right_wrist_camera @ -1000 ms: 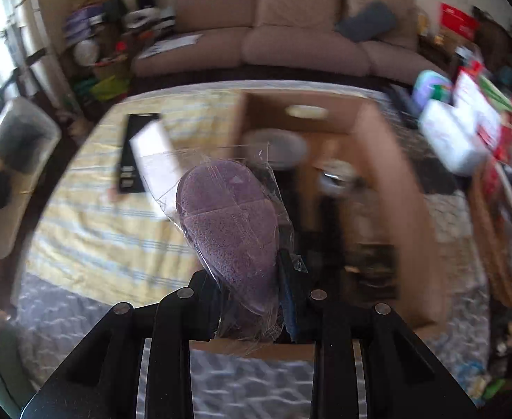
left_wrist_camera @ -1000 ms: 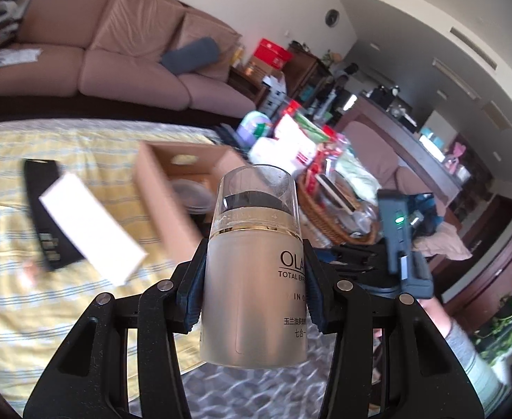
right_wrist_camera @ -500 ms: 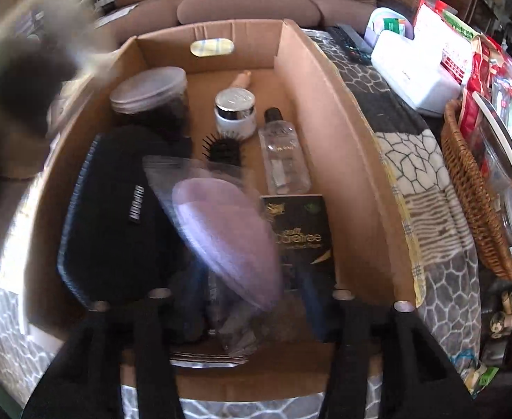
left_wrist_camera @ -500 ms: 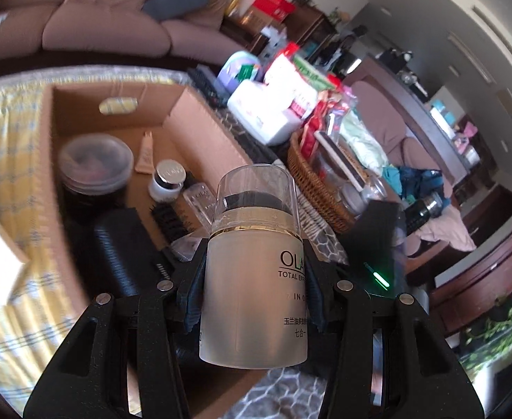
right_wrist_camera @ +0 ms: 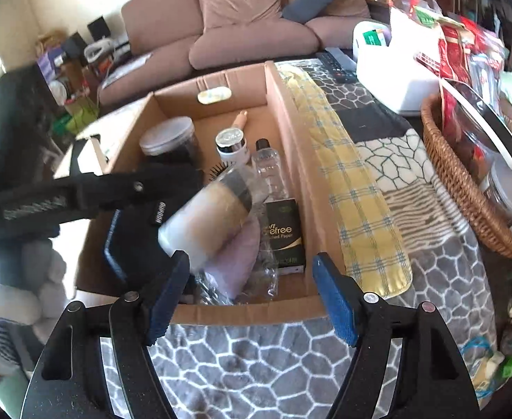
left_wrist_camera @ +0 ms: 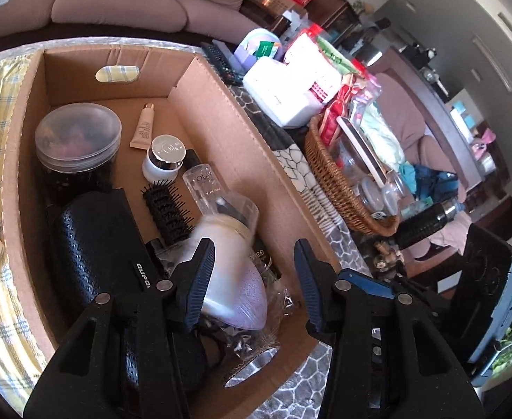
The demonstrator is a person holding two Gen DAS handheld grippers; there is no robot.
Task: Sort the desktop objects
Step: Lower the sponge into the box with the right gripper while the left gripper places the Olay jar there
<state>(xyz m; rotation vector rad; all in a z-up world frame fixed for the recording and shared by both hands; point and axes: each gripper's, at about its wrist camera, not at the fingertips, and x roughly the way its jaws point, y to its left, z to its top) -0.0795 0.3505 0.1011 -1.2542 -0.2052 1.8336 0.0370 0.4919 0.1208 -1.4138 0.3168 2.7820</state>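
An open cardboard box (left_wrist_camera: 221,104) (right_wrist_camera: 291,111) holds several toiletries. The frosted Olay bottle (left_wrist_camera: 226,241) (right_wrist_camera: 207,220) is blurred and tilted, dropping onto the bagged purple sponge (left_wrist_camera: 247,300) (right_wrist_camera: 236,262) at the box's near end. My left gripper (left_wrist_camera: 254,282) is open and empty right above them. My right gripper (right_wrist_camera: 250,295) is open and empty over the box's near edge. The left gripper's arm (right_wrist_camera: 64,195) shows in the right wrist view, left of the bottle.
Inside the box lie a black case (left_wrist_camera: 92,244), a hairbrush (left_wrist_camera: 167,209), a clear bottle (left_wrist_camera: 203,188), a small jar (left_wrist_camera: 163,160), a round tub (left_wrist_camera: 78,139), a tube (left_wrist_camera: 144,125) and a dark carton (right_wrist_camera: 282,234). A wicker basket (left_wrist_camera: 336,181) (right_wrist_camera: 465,195) stands to the right.
Both grippers have opened. The left let go of the Olay bottle and the right let go of the bagged sponge; both things are now in the box.
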